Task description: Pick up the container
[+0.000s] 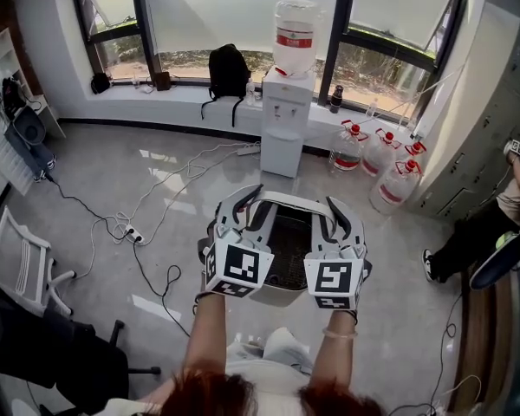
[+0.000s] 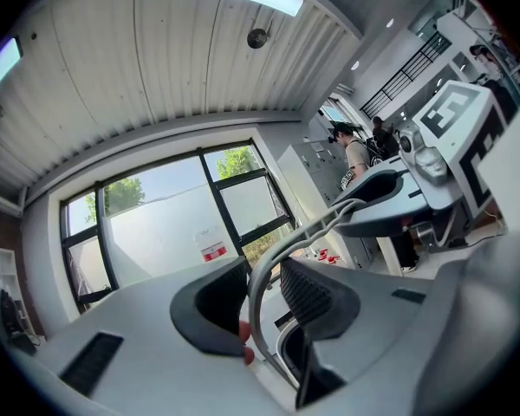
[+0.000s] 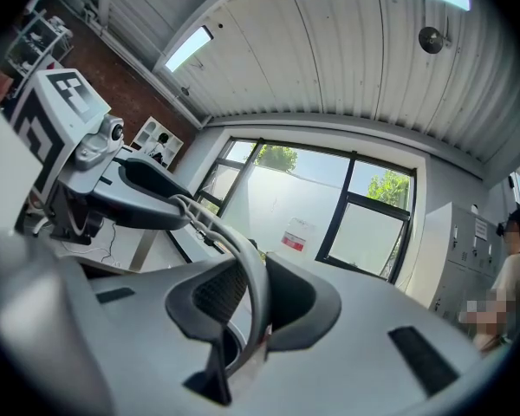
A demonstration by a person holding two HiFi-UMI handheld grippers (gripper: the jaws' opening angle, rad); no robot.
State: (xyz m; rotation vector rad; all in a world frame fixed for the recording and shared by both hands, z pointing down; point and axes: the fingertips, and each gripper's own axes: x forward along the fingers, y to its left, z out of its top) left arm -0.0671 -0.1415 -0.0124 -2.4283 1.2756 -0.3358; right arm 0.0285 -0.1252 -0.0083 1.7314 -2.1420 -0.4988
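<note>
A white container (image 1: 282, 200) with a dark inside hangs above the floor in front of me, held level between both grippers. My left gripper (image 1: 236, 212) is shut on its left rim, and my right gripper (image 1: 340, 221) is shut on its right rim. In the left gripper view the thin grey rim (image 2: 258, 295) runs up between the two dark pads of the left gripper (image 2: 264, 308). The right gripper view shows the same rim (image 3: 258, 286) pinched by the right gripper (image 3: 253, 308). The container's underside is hidden.
A white water dispenser (image 1: 284, 126) with a bottle (image 1: 295, 33) stands by the window ahead, with several water jugs (image 1: 380, 159) to its right. A black backpack (image 1: 228, 70) sits on the sill. Cables and a power strip (image 1: 132, 231) cross the floor at left. A person (image 1: 478, 232) sits at right.
</note>
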